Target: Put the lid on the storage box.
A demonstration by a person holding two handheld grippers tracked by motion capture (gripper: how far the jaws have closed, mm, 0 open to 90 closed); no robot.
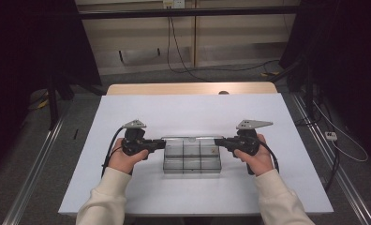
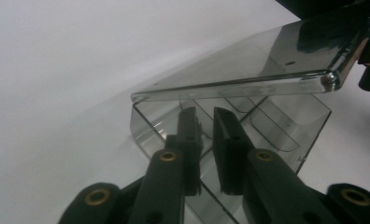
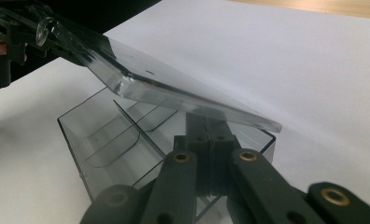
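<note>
A clear plastic compartment box [image 1: 192, 164] [image 2: 290, 121] [image 3: 94, 140] lies on the white table [image 1: 188, 108]. Its lid [image 2: 267, 60] [image 3: 141, 79] is tilted up, partly raised. My left gripper [image 1: 164, 144] [image 2: 206, 123] reaches in at the box's left end under the lid, with a narrow gap between its jaws. My right gripper [image 1: 217, 142] [image 3: 209, 128] reaches in at the right end, its jaws together beneath the lid edge. I cannot tell whether either gripper pinches a divider. The compartments look empty.
A wooden strip [image 1: 188, 88] runs along the table's far edge. Cables [image 1: 179, 56] trail over the floor behind it, with dark stands at both sides. White tabletop stretches all round the box.
</note>
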